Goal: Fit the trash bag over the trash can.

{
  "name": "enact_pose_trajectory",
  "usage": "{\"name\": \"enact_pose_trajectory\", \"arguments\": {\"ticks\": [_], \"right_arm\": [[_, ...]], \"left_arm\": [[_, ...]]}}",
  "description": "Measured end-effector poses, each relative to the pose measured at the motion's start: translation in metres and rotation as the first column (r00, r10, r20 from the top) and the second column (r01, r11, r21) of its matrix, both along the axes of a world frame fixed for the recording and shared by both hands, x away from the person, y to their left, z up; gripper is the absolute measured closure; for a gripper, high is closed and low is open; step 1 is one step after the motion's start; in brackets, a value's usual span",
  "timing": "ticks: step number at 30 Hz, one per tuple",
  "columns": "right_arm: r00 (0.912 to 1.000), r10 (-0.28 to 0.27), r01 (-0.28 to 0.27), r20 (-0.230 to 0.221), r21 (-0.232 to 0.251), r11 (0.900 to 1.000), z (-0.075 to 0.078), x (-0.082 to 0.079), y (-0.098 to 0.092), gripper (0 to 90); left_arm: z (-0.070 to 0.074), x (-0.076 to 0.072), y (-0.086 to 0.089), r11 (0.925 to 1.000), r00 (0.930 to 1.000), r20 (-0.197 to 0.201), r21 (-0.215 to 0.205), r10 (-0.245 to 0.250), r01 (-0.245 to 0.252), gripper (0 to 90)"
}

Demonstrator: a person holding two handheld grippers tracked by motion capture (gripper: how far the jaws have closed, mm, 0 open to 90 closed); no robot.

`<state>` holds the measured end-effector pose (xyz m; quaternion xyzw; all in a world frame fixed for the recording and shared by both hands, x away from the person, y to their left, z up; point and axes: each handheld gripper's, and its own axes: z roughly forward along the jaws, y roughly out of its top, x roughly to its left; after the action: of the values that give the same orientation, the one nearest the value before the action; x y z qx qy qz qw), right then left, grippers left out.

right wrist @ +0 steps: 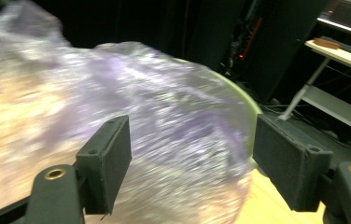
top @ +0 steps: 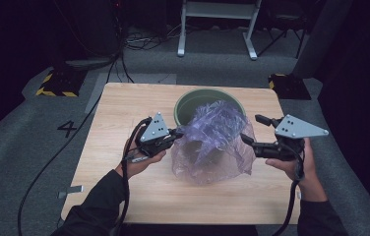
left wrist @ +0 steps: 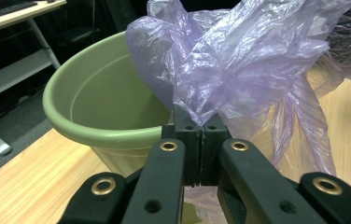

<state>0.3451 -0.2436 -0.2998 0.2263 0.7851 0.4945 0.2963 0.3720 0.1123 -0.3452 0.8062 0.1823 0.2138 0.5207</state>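
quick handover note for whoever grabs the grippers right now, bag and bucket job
Left gripper: shut on the thin translucent purple plastic bag, pinching its edge.
Right gripper: open, nothing between its jaws, beside the bag's right side.
Round green plastic bucket: upright at the far middle of the light wooden table; the bag lies crumpled against its near side and over its rim.
Done: one edge gripped.
Left: likely grip the other edge, spread the bag and line the bucket.

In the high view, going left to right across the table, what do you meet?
Left gripper, shut on an edge of the purple plastic bag → purple plastic bag, draped over the front of the green bucket → right gripper, jaws open beside the bag.
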Motion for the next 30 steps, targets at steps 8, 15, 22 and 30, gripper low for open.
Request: {"name": "enact_pose_trajectory", "arguments": {"ticks": [8, 15, 22, 30], "right_arm": [[0.9937, 0.112, -0.112, 0.008, -0.017, 0.994, -0.004, -0.031, 0.014, 20.3], [0.9986, 0.039, -0.035, 0.036, -0.121, 0.992, -0.016, -0.028, 0.032, 37.3], [0.9829, -0.168, 0.179, 0.076, -0.194, 0.964, -0.031, -0.007, 0.020, 73.8], [0.9534, -0.284, 0.295, 0.103, -0.127, 0.947, -0.032, 0.030, 0.003, 80.3]], "left_arm": [[0.002, 0.001, -0.003, 0.9998, 1.0000, 0.001, 0.018, -0.003, 0.003, 89.1], [0.005, 0.003, -0.001, 0.9999, 1.0000, 0.003, 0.011, 0.004, -0.004, 89.1], [0.004, 0.008, 0.006, 0.9996, 0.9996, 0.010, 0.010, 0.026, -0.026, 89.2], [0.003, 0.021, 0.010, 0.9982, 0.9983, 0.017, 0.022, 0.056, -0.056, 89.2]]}}
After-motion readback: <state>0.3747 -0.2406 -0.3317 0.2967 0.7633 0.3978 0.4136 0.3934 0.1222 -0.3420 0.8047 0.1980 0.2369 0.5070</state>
